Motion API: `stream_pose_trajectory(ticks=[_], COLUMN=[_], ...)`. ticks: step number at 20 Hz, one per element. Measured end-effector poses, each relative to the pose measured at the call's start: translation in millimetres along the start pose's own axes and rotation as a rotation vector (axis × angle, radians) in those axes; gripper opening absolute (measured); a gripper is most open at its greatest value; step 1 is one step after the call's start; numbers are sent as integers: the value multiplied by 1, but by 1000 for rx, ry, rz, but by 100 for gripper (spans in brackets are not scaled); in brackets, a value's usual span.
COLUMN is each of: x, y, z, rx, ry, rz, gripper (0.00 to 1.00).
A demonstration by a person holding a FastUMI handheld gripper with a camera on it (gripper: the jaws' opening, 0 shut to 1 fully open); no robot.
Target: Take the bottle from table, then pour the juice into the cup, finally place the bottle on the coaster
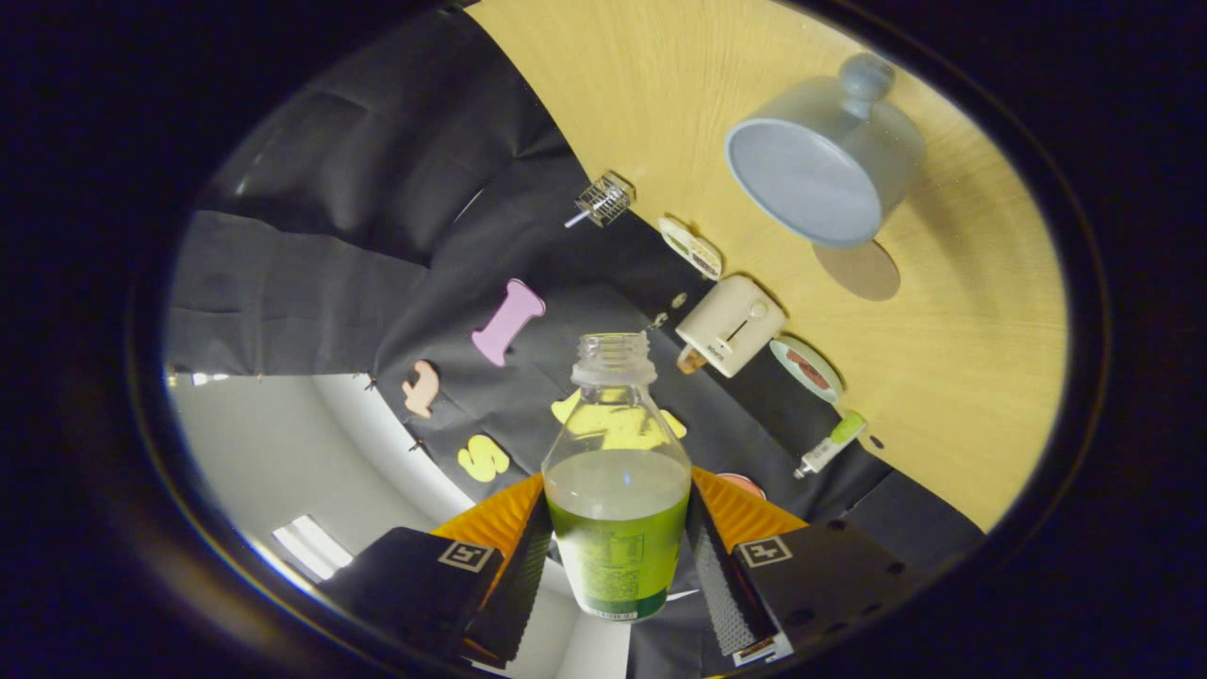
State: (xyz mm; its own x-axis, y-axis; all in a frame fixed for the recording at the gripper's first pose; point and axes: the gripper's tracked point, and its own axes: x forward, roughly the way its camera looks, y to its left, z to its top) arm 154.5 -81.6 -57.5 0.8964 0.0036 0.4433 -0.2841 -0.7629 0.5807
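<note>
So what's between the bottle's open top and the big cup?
In the gripper view, a cream toaster sits between the bottle mouth and the cup. The gripper is shut on the bottle.

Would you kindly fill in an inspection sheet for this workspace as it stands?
Surface: light wooden table, seen tilted.
Job's things: bottle, cap off, part full of green juice; grey cup, seemingly empty; round brown coaster beside the cup.
Clutter: cream appliance, wire basket, two small dishes, tube along the table's far edge.
Grippers: hand-held gripper shut on the bottle.
Cables: nothing seen.
Surroundings: black cloth wall.
</note>
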Motion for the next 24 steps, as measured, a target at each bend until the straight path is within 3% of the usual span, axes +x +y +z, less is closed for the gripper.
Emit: stream_pose_trajectory(ticks=[17,20,24], x=[-7,-7,-3], y=[7,-6,-27], z=[-9,-13,-32], rx=[30,-37,-259], ry=[-5,-11,3], rz=[57,45,-21], gripper=[78,78,78])
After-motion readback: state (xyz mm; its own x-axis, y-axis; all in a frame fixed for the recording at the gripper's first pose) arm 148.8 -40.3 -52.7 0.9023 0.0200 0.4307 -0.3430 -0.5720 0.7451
